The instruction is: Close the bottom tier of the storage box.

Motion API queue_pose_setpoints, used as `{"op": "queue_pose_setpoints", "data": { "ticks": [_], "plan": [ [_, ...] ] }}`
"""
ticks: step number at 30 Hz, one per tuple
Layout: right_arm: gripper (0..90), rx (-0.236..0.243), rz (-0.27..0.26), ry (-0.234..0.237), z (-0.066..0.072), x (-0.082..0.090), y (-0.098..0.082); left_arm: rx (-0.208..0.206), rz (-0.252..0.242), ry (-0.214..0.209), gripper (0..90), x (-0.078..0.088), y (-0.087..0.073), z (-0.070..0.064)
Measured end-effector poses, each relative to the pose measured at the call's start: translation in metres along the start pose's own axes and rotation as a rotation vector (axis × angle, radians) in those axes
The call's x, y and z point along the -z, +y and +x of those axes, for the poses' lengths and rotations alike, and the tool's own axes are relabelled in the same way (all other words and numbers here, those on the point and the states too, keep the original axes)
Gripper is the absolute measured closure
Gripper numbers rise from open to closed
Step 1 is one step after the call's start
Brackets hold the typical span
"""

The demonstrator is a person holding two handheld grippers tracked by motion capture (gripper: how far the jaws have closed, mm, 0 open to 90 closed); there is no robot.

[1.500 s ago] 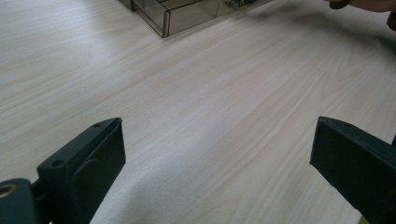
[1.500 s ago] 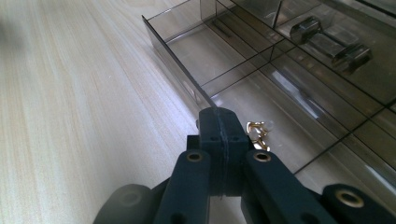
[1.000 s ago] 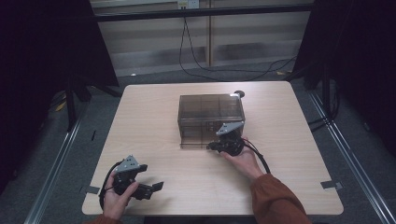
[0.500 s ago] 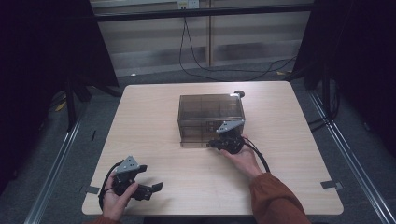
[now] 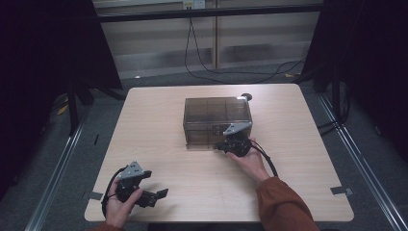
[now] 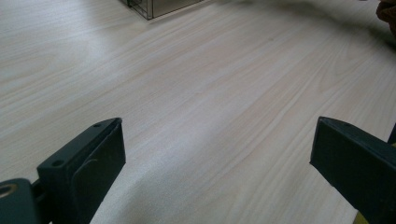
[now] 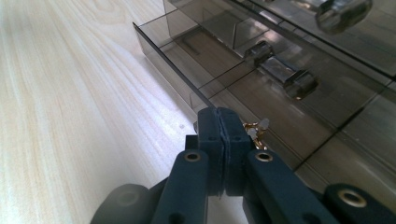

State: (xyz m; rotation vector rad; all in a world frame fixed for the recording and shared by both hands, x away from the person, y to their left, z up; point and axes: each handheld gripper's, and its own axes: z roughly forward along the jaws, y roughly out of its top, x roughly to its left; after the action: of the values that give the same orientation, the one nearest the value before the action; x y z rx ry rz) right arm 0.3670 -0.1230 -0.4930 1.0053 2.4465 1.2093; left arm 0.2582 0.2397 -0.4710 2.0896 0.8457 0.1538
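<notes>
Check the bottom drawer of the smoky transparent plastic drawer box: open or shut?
Open, slightly. In the right gripper view the bottom drawer juts past the smoky transparent plastic drawer box, with the right gripper shut at its front.

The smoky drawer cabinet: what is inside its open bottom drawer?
The bottom drawer shows clear dividers and bare compartments. A small gold and white part lies beside the shut right gripper; anything beneath the jaws is covered.

**Black Grippers, Grey Plates, One Rust Sleeve**

The left gripper (image 5: 161, 193) is black, topped with a grey three-cornered plate at 11 o'clock of its jaws, and a black cable loops at its 9 o'clock. The right gripper (image 5: 220, 146) carries the same grey plate and a black trailing cable. Its matte black jaw arms show round, metal-ringed screw holes. A rust-orange sleeve (image 5: 284, 204) covers the right forearm.
</notes>
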Motion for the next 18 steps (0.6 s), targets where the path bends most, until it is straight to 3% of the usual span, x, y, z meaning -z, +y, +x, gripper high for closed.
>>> {"op": "queue_pose_setpoints", "data": {
  "ticks": [18],
  "plan": [
    [89.7,-0.015,-0.009,-0.028,-0.0064,-0.0043,0.0033,-0.018,0.008,-0.004,3.2,0.0,0.0,-0.001]
  ]
}}
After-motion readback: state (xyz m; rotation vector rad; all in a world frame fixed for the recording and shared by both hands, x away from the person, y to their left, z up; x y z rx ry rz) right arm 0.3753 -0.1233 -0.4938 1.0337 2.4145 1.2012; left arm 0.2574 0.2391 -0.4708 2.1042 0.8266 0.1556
